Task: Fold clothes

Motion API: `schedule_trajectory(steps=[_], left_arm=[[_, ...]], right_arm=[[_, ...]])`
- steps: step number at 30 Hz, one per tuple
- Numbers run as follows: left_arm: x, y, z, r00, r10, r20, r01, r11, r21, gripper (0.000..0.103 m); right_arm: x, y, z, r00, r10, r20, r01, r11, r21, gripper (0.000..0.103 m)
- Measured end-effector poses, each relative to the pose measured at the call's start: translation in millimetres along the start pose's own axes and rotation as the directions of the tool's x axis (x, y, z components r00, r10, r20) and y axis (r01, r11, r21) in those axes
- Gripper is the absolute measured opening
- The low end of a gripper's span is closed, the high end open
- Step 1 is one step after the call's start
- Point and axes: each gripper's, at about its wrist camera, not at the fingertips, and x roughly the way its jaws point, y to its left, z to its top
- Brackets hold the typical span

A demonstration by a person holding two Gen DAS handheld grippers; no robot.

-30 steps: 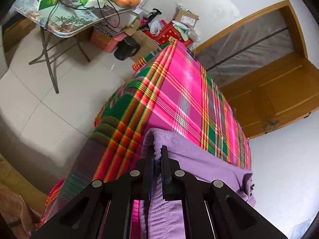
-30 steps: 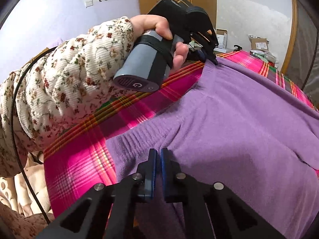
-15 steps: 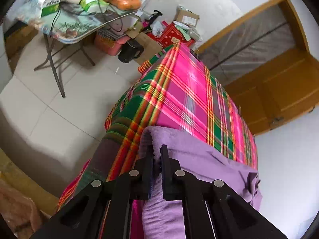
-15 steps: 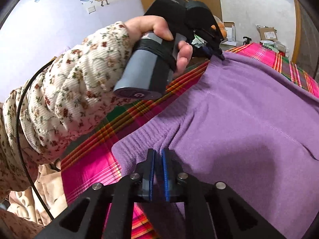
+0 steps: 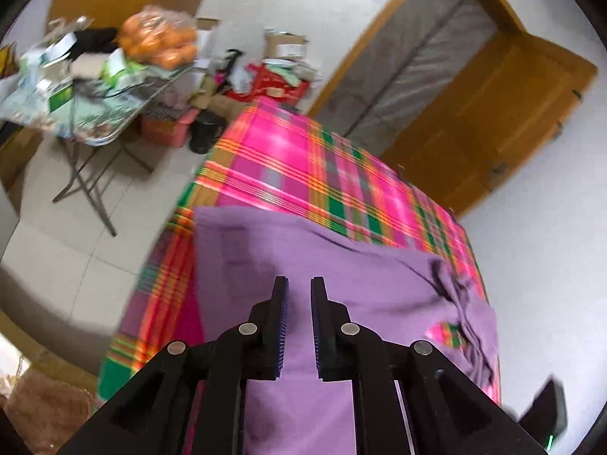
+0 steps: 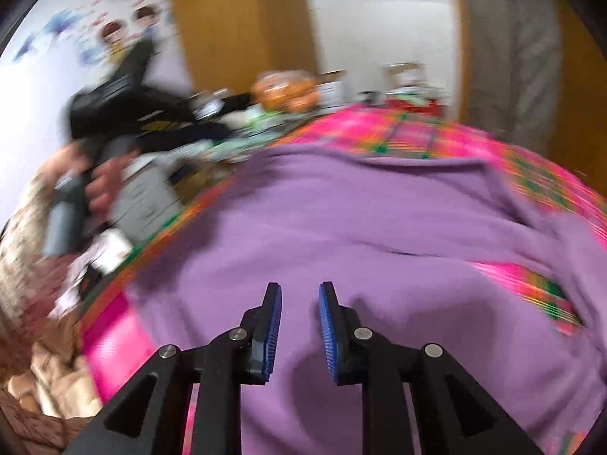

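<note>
A purple garment point(image 5: 303, 258) lies spread on a table under a pink, green and orange plaid cloth point(image 5: 303, 163). My left gripper point(image 5: 299, 284) hovers above the garment's near part, open, with nothing between its fingers. In the right wrist view the same purple garment point(image 6: 341, 220) fills the middle, and my right gripper point(image 6: 299, 288) is open above it, also holding nothing. At the left of that blurred view a hand in a floral sleeve holds the other gripper's grey handle point(image 6: 64, 220). The garment's right side is bunched into folds point(image 5: 463, 303).
A folding table point(image 5: 95, 113) loaded with boxes and a bag of oranges point(image 5: 159, 41) stands on the tiled floor left of the plaid table. Boxes and clutter point(image 5: 273, 76) sit by the far wall. A wooden door point(image 5: 493, 113) is at the right.
Both grippers were shut on the purple garment's edge; both have let go and now stand open above it. The garment now lies flat, and both views are lifted and blurred by motion.
</note>
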Motion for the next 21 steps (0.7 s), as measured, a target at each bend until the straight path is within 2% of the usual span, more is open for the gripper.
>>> schedule_trajectory(steps=[2, 7, 10, 13, 16, 21], left_arm=[[-4.8, -13.7, -9.7, 1.0, -0.004, 0.0, 0.004, 1.0, 0.024, 0.021], [-2.7, -39.7, -25.3, 1.0, 0.014, -0.013, -0.013, 0.998, 0.056, 0.023], [9.6, -62.5, -42.7, 0.996, -0.015, -0.084, 0.024, 0.995, 0.101, 0.024], [22.6, -86.9, -61.4, 0.989, -0.052, -0.14, 0.073, 0.986, 0.15, 0.024], [35.2, -111.1, -79.8, 0.979, -0.086, -0.186, 0.123, 0.973, 0.196, 0.024], [57.8, -142.7, -109.2, 0.96, -0.117, -0.255, 0.179, 0.955, 0.237, 0.024]], right_arm=[[-11.7, -29.2, -4.1, 0.996, -0.083, 0.015, 0.082, 0.995, 0.052, 0.021], [-52.3, -108.1, -31.0, 0.955, -0.296, 0.006, 0.29, 0.939, 0.184, 0.021], [-77.2, -146.4, -48.2, 0.929, -0.371, -0.005, 0.359, 0.897, 0.257, 0.021], [-85.1, -171.1, -54.8, 0.91, -0.414, -0.012, 0.4, 0.871, 0.284, 0.021], [-81.3, -184.9, -52.8, 0.899, -0.437, -0.025, 0.427, 0.863, 0.269, 0.021], [-65.5, -188.9, -41.0, 0.909, -0.417, -0.016, 0.41, 0.885, 0.221, 0.021]])
